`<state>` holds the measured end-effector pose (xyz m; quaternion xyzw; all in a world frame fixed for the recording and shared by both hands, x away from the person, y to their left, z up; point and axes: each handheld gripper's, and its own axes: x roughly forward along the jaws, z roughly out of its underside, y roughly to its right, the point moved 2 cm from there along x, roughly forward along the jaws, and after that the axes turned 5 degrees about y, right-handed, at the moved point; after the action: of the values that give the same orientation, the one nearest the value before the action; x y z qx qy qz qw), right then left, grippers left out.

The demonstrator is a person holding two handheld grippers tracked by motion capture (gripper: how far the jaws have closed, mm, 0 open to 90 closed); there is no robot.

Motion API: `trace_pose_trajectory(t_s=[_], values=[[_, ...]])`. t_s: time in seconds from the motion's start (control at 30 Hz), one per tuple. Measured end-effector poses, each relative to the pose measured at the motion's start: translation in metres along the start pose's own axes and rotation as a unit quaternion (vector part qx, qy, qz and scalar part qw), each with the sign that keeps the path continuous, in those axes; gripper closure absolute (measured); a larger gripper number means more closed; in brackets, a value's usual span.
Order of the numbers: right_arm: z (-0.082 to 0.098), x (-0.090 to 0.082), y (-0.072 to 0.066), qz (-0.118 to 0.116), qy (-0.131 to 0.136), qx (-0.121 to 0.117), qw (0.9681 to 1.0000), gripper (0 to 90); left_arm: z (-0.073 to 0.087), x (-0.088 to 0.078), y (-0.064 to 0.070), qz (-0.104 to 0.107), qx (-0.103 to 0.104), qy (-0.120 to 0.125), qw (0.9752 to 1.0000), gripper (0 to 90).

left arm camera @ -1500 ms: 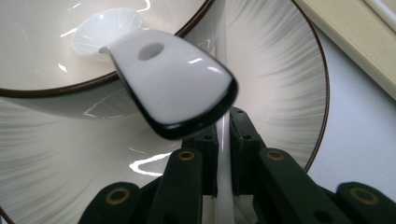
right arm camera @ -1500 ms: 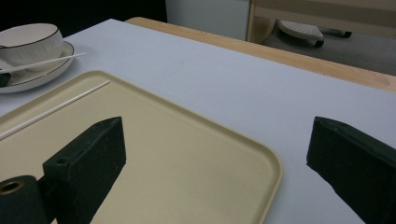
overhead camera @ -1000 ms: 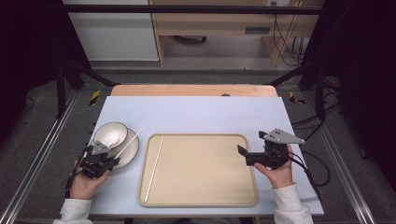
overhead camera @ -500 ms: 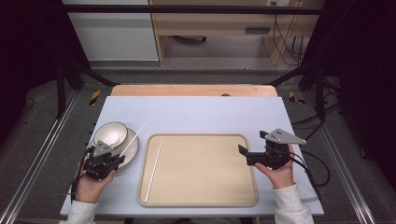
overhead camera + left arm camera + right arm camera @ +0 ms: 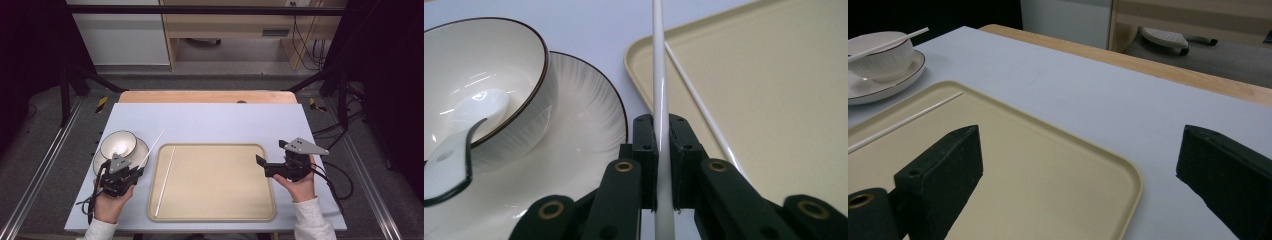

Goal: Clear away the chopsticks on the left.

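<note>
Where the desk's left edge carries the plate (image 5: 102,161) and bowl (image 5: 118,144), the left gripper (image 5: 663,145) is clamped on a white chopstick (image 5: 659,75), its lower end cut off. The right gripper (image 5: 1078,165) gapes over the tray's (image 5: 220,210) right edge.

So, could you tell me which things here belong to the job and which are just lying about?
In the job: held chopstick, left gripper, tray, tray chopstick.
Lying about: bowl, plate, spoon, right gripper.
</note>
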<state>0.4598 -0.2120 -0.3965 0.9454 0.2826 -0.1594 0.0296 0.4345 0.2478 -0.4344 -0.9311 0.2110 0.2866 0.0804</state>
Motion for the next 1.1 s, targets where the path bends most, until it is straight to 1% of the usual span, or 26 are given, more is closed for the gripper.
trace_pose_trajectory(t_s=[0.1,0.2,0.27,0.33,0.4,0.43,0.47,0.5,0.6,0.63,0.67,0.7,0.73,0.77,0.8,0.83,0.87,0.9,0.97,1.0,1.03,1.1], values=[[0.0,0.0,0.0,0.0,0.0,0.0,1.0,4.9,0.0,0.0,0.007,-0.005,-0.007,0.009,0.9999,83.4],[0.0,-0.001,0.0,-0.001,0.001,0.001,1.0,5.0,0.0,-0.001,0.012,-0.011,-0.012,0.011,0.9998,83.4],[-0.001,-0.002,0.0,0.0,0.003,0.001,1.0,5.0,0.001,-0.002,0.015,-0.017,-0.016,0.015,0.9996,83.4],[-0.001,-0.003,0.0,0.001,0.004,0.002,1.0,5.0,0.001,-0.004,0.017,-0.023,-0.021,0.014,0.9994,83.4],[-0.002,-0.004,0.001,0.001,0.006,0.002,1.0,5.1,0.0,-0.005,0.019,-0.025,-0.032,0.022,0.9989,83.4],[-0.002,-0.005,0.001,0.001,0.006,0.005,1.0,5.1,-0.001,-0.005,0.02,-0.024,-0.034,0.022,0.9989,83.4],[-0.002,-0.005,0.001,0.001,0.007,0.006,1.0,5.1,-0.001,-0.005,0.023,-0.022,-0.037,0.028,0.9987,83.4],[-0.002,-0.005,0.001,0.001,0.008,0.006,0.9999,5.1,-0.002,-0.006,0.024,-0.022,-0.034,0.027,0.9988,83.4],[-0.002,-0.005,0.0,0.0,0.008,0.006,0.9999,5.2,-0.005,-0.004,0.032,-0.024,-0.047,0.036,0.998,83.4],[-0.002,-0.005,0.0,-0.001,0.008,0.006,1.0,5.2,-0.005,-0.004,0.032,-0.024,-0.047,0.036,0.998,83.4],[-0.002,-0.005,0.0,-0.001,0.008,0.005,1.0,5.2,-0.005,-0.004,0.037,-0.03,-0.045,0.034,0.9979,83.4],[-0.002,-0.005,0.0,-0.002,0.009,0.004,1.0,5.2,-0.005,-0.002,0.04,-0.03,-0.052,0.037,0.9975,83.4],[-0.003,-0.006,0.0,-0.002,0.01,0.004,0.9999,5.2,-0.005,-0.001,0.042,-0.029,-0.055,0.037,0.9974,83.4],[-0.003,-0.006,0.0,-0.002,0.01,0.004,0.9999,5.3,-0.006,0.0,0.044,-0.032,-0.052,0.035,0.9975,83.4],[-0.003,-0.006,0.0,-0.002,0.011,0.004,0.9999,5.3,-0.006,0.001,0.046,-0.035,-0.052,0.034,0.9975,83.4],[-0.003,-0.007,0.0,-0.002,0.011,0.006,0.9999,5.3,-0.006,0.001,0.048,-0.035,-0.056,0.034,0.9972,83.4],[-0.003,-0.007,0.0,-0.002,0.012,0.006,0.9999,5.3,-0.005,0.003,0.05,-0.033,-0.066,0.037,0.9966,83.4],[-0.003,-0.007,0.0,-0.002,0.012,0.005,0.9999,5.4,-0.005,0.003,0.051,-0.032,-0.068,0.039,0.9964,83.4],[-0.003,-0.007,0.0,-0.001,0.012,0.006,0.9999,5.4,-0.003,0.006,0.057,-0.036,-0.068,0.044,0.9961,83.4],[-0.003,-0.007,0.0,-0.001,0.012,0.005,0.9999,5.4,-0.002,0.007,0.06,-0.034,-0.07,0.045,0.9959,83.4],[-0.003,-0.006,0.0,-0.001,0.011,0.004,0.9999,5.4,-0.001,0.008,0.062,-0.032,-0.067,0.044,0.9962,83.4],[-0.002,-0.005,0.0,-0.002,0.008,0.003,1.0,5.4,0.001,0.01,0.067,-0.03,-0.074,0.048,0.9957,83.4]])
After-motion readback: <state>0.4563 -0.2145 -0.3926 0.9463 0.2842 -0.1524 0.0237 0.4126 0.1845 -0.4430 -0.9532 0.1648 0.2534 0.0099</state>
